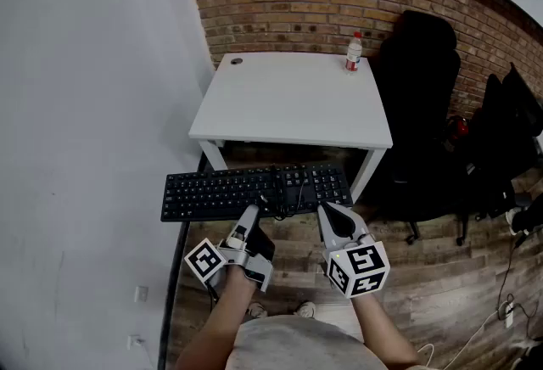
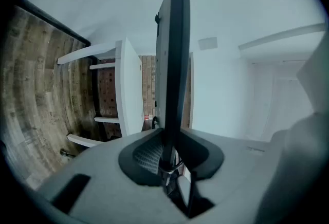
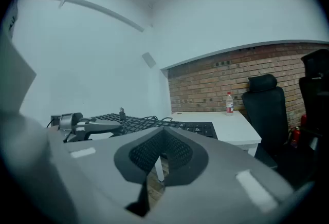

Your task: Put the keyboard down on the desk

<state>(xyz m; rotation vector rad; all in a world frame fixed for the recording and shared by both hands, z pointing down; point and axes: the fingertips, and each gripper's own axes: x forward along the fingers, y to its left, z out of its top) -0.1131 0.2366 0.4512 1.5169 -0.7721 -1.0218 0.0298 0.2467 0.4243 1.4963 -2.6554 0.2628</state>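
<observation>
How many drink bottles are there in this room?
1. The bottle stands upright near the far right corner of the white desk, by the brick wall. Others may be hidden behind the black chair.

white desk (image 1: 288,101), bottle (image 1: 353,53) on it

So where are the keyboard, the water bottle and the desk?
keyboard (image 1: 221,193), head view, on the keys left of centre.
water bottle (image 1: 353,54), head view, on its body.
desk (image 1: 288,101), head view, on the bare white top.
</observation>
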